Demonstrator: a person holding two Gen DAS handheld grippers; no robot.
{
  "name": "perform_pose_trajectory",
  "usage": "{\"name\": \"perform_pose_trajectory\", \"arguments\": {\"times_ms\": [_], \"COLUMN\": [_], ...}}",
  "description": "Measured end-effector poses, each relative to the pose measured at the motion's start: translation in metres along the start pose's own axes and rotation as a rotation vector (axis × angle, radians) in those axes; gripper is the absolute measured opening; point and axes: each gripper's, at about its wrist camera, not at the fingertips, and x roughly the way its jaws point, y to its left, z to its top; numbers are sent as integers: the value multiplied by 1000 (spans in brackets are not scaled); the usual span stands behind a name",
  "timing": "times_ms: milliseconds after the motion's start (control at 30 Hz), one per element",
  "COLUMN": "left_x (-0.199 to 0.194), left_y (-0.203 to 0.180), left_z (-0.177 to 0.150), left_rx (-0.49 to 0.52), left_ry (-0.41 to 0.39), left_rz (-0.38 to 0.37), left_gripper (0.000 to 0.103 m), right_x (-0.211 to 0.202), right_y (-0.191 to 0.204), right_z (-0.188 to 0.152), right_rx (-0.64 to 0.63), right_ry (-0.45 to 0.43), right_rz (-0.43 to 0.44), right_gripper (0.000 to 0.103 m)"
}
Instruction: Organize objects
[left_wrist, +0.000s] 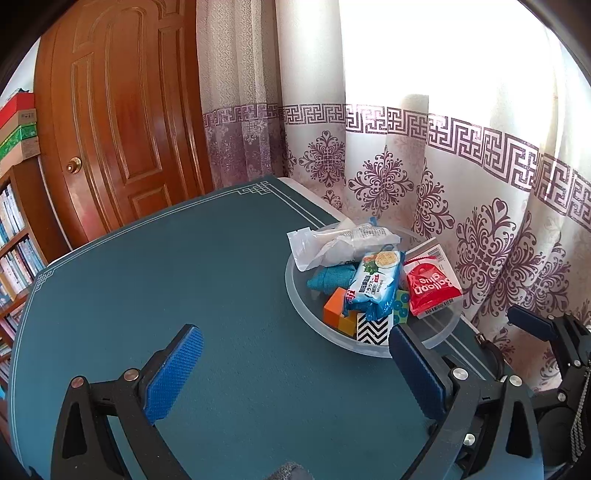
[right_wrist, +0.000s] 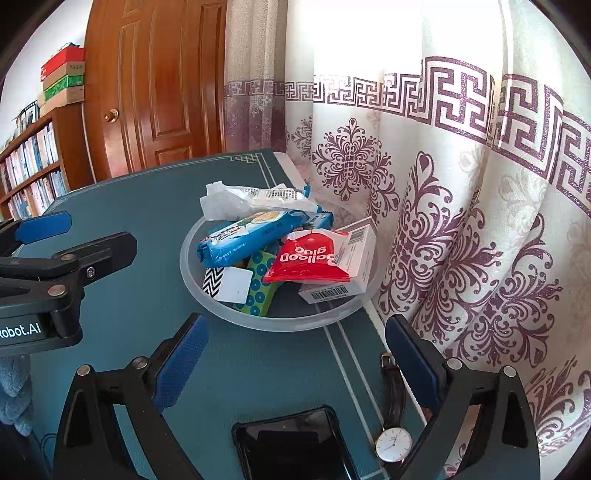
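Piled in a clear plastic bowl at centre frame in the right wrist view, centre right in the left: blue cracker packet, red balloon glue sachet, white carton, crumpled wrapper, patterned blocks. Gathered there, apparently, to clear the blue table mat. Left gripper spread wide, empty, low in frame. Right gripper likewise apart, holding nothing. Left outside, bottom of frame: smartphone and wristwatch, perhaps next.
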Motion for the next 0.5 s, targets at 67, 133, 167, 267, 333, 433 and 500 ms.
{"name": "perform_pose_trajectory", "arguments": {"times_ms": [67, 133, 167, 267, 333, 433, 500], "left_x": [0, 0, 0, 1, 2, 2, 3], "left_y": [-1, -2, -3, -4, -5, -5, -4], "left_z": [0, 0, 0, -1, -1, -1, -2], "left_rx": [1, 4, 6, 10, 12, 12, 11], "left_ry": [2, 3, 4, 8, 10, 11, 12], "left_rz": [-2, -6, -8, -11, -12, -11, -13], "left_gripper": [103, 103, 103, 103, 103, 103, 103], "right_x": [0, 0, 1, 3, 3, 4, 5], "right_y": [0, 0, 0, 0, 1, 1, 1], "right_z": [0, 0, 0, -2, -2, -3, -3], "right_rx": [2, 1, 1, -1, -3, -2, -2], "right_ry": [-2, 0, 2, 10, 12, 14, 15], "right_rz": [-1, 0, 2, 5, 6, 6, 5], "right_gripper": [97, 97, 97, 97, 97, 97, 97]}}
